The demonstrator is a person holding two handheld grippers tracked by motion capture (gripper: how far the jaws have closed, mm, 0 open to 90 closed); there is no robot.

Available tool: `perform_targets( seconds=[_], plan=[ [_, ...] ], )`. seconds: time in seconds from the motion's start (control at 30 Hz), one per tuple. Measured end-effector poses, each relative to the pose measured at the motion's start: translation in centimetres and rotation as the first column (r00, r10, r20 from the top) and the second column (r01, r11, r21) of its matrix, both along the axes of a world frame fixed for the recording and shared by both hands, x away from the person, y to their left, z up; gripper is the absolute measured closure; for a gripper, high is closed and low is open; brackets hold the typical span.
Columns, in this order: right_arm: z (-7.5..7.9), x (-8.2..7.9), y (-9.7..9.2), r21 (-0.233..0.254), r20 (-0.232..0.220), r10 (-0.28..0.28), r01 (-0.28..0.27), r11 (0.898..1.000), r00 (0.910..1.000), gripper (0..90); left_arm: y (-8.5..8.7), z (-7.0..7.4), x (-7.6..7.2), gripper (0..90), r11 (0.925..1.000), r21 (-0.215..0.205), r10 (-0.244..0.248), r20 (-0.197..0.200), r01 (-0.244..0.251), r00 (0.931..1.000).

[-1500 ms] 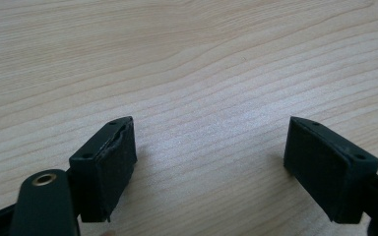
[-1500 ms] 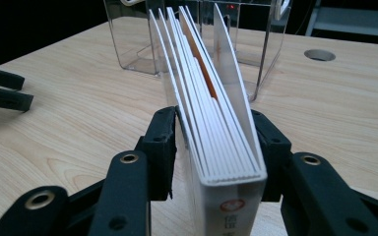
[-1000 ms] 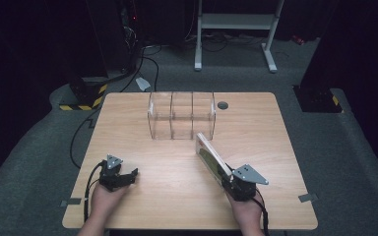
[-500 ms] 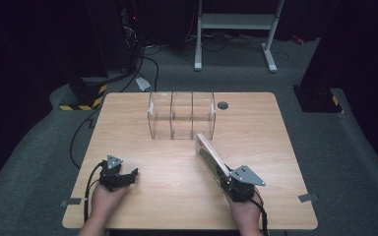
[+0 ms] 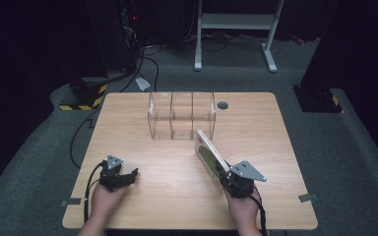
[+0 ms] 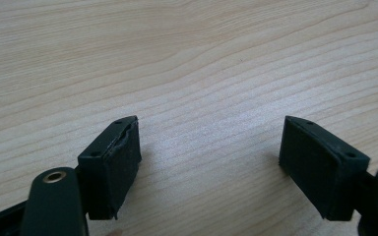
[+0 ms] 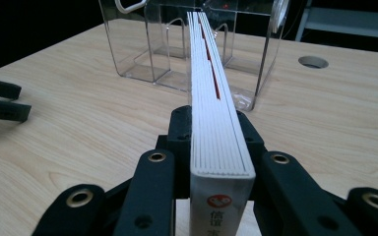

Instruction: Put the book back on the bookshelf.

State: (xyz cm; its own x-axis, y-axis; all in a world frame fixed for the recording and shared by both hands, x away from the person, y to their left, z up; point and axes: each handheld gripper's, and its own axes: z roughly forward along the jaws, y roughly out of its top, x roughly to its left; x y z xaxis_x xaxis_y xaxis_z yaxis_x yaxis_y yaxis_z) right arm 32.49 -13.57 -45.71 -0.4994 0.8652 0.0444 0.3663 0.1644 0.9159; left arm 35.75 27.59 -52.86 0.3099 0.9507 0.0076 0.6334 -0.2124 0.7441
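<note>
Currently right gripper [image 7: 220, 147] clamps book [image 5: 210, 156] upright; left gripper [image 6: 211, 162] open, empty, jaws narrowing slightly. Align book edge with right organizer [image 5: 182, 116] slot, then slide straight.

Light wood table [image 5: 142, 123], rounded corners, standing on grey carpet. Clear three-compartment organizer [image 5: 182, 115] sits near the far edge, about centred. Round cable hole [image 5: 222, 104] just right of it, toward the far right corner. Small grey tape tabs [image 5: 307, 197] at both near corners, probably on the floor.
</note>
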Motion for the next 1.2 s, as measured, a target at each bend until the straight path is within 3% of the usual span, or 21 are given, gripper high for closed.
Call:
perform_targets(
  seconds=[0.37,0.87,1.2],
  plan=[
    [1.8,1.6,0.4,0.030,0.049,-0.043,0.042,0.999,0.9979,75.6,0.0,0.0,0.0,23.6,1.0000,0.000,0.000,0.000,0.000,1.0000],
    [2.5,6.7,2.7,-0.020,0.054,-0.099,0.100,0.995,0.9936,75.6,0.0,0.0,0.0,24.2,1.0000,0.001,-0.001,0.005,0.001,1.0000],
    [2.5,9.3,4.4,-0.057,0.058,-0.137,0.140,0.988,0.9889,75.6,0.0,0.0,-0.1,24.6,1.0000,-0.002,-0.004,0.002,0.004,1.0000]
  ],
)
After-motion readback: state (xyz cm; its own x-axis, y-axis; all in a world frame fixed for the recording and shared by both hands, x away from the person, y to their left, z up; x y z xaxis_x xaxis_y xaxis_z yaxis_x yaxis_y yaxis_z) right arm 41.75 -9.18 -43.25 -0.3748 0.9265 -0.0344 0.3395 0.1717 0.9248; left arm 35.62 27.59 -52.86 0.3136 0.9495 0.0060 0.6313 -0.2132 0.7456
